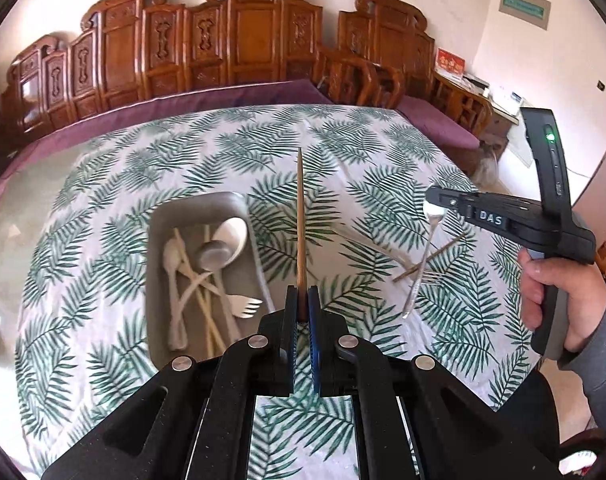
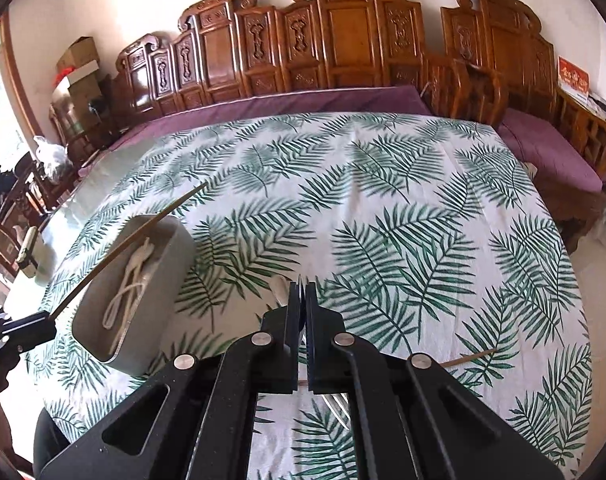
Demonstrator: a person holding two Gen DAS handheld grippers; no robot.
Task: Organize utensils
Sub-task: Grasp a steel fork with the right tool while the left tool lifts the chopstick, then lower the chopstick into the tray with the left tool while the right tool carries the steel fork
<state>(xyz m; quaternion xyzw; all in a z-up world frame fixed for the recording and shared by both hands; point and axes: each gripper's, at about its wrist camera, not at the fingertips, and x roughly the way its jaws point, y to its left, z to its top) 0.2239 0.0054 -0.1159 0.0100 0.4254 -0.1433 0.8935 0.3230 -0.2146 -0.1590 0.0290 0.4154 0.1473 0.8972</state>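
My left gripper (image 1: 302,300) is shut on a brown chopstick (image 1: 301,232) that points straight ahead, held above the table just right of the grey tray (image 1: 159,220). The tray holds several spoons, a fork and pale chopsticks. My right gripper (image 1: 433,200) is shut on a metal spoon (image 1: 427,256), which hangs down above the cloth. In the right wrist view its jaws (image 2: 303,292) are closed with the spoon bowl (image 2: 279,286) beside them. The tray (image 2: 171,264) and held chopstick (image 2: 131,240) show at left.
On the leaf-print tablecloth (image 1: 343,152) under the right gripper lie another brown chopstick (image 1: 431,258) and a metal fork (image 1: 429,278); the chopstick also shows in the right wrist view (image 2: 469,358). Carved wooden benches with purple cushions (image 1: 239,96) ring the table's far side.
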